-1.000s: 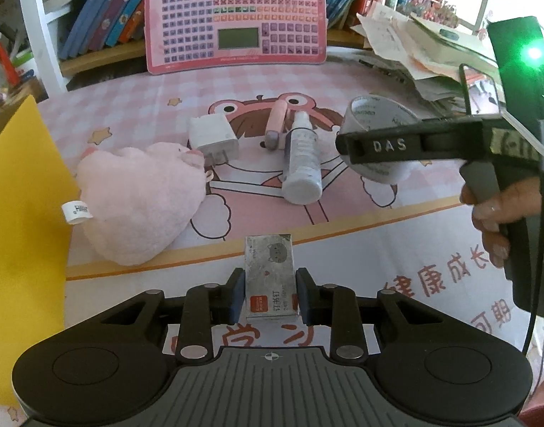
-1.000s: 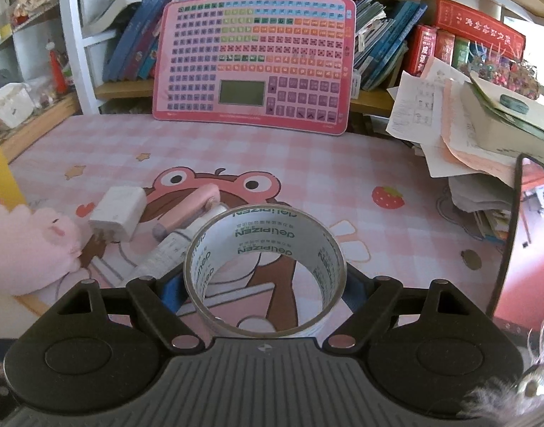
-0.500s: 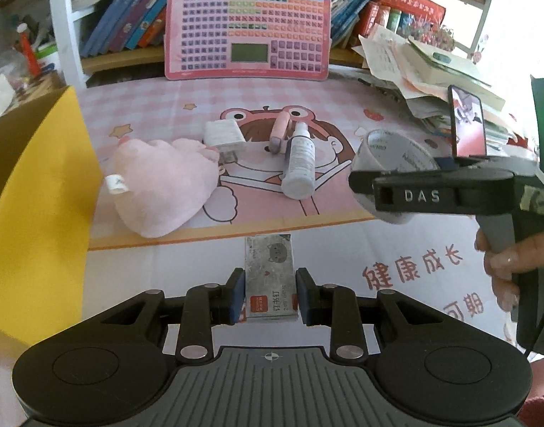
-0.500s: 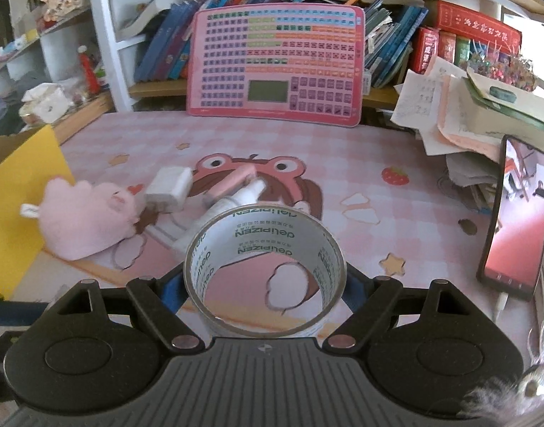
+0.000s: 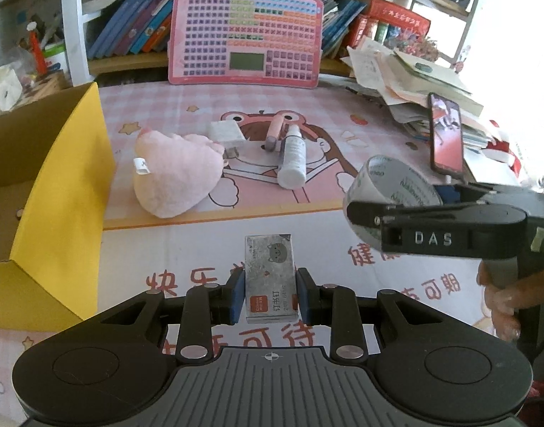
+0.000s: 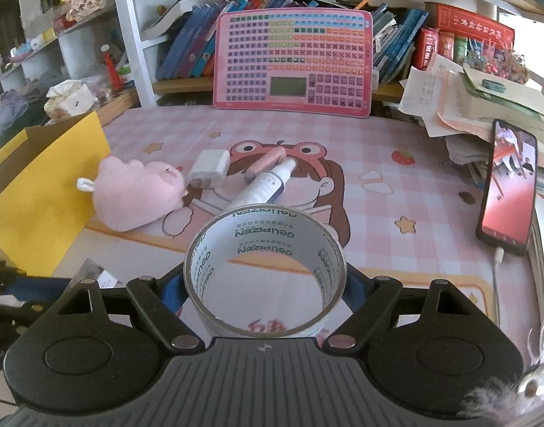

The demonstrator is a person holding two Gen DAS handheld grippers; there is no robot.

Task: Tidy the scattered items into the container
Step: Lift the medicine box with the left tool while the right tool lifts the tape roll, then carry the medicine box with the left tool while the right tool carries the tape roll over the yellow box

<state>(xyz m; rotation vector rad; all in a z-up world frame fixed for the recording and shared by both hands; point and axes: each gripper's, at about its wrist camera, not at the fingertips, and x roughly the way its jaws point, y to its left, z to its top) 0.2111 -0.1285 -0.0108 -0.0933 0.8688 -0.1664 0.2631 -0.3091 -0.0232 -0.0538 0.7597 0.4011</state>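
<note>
Left gripper (image 5: 271, 297) is clamped on a small grey staple box (image 5: 270, 277), blue pads pressed to both its long sides, box held off the mat. Right gripper (image 6: 264, 286) is closed around a roll of clear tape (image 6: 265, 274), ring upright with its hole facing the camera; in the left wrist view the same tape roll (image 5: 389, 192) sits at that gripper's tip, right of the staple box.

Landmark: pink plush toy (image 5: 176, 174) lying on the cartoon desk mat (image 5: 343, 114). Yellow cardboard box (image 5: 58, 192), the container, stands open just left of the plush, near but not touching it as far as can be told. White charger (image 5: 226, 132) touches or nearly touches the plush on its far right side. Beyond the charger, further right of the plush, a pink tube-shaped item (image 5: 275, 131) and a white spray bottle (image 5: 292, 158) lie side by side, bottle base toward the camera. Phone (image 5: 446, 135) stands propped, screen lit, far right of the plush against a paper stack (image 5: 396, 82). Pink keyboard toy (image 5: 246, 37) leans on the bookshelf behind the plush.
</note>
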